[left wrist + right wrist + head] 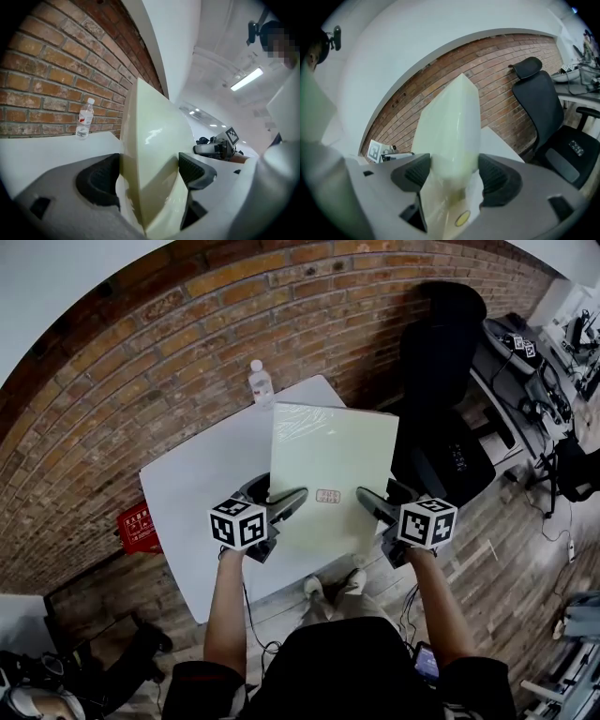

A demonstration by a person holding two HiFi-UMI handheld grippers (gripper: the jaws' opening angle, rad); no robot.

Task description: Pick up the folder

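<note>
A pale green folder is held up off the white table, tilted toward me. My left gripper is shut on its left edge, and my right gripper is shut on its right edge. In the left gripper view the folder stands pinched between both pads. In the right gripper view the folder fills the gap between the pads, with a small yellow sticker near its base.
A clear water bottle stands at the table's far edge against the brick wall. A black office chair sits right of the table. A red box lies on the floor at the left. Desks with gear stand at far right.
</note>
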